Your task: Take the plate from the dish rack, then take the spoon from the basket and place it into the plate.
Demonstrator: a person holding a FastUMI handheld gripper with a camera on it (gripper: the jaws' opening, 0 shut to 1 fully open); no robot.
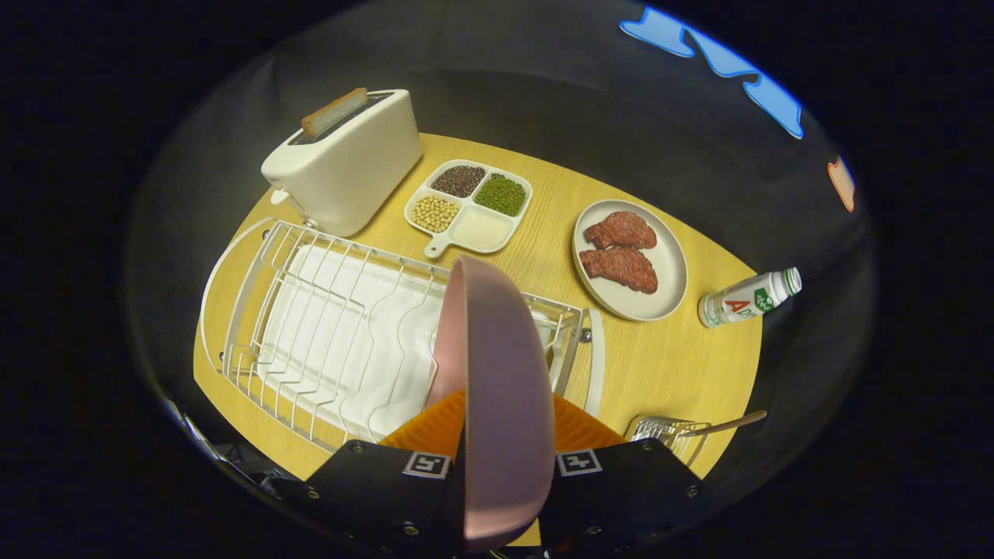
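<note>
the gripper [503,466] is clamped on the pink plate [497,388], one finger on each face, so the plate stands on edge between them and runs straight ahead along the fingers. its rim arcs up and forward, its hollow face turned to the left of the fingers and its back to the right. it looks lifted free of the white wire dish rack [342,326], which lies ahead and to the left, beneath and beyond the plate's leading edge (whether the rim touches a wire i cannot tell).

the relation the coming move turns on, as i judge it: the basket [660,429] sits close by on the right of the fingers, low on the wooden table [683,365], and the spoon [722,425] lies across it with its handle stretching away to the right, long axis roughly crosswise to the fingers. the bowl end is hidden in the wires.

bare table lies ahead and right of the fingers, between the rack's end and the plate of meat [630,260]; that seems the likely spot to lay the pink plate flat, which would call for tipping it from upright to level before letting go. further off are the toaster [345,163], a divided tray of beans [470,206] and a bottle [749,297] on its side.
</note>
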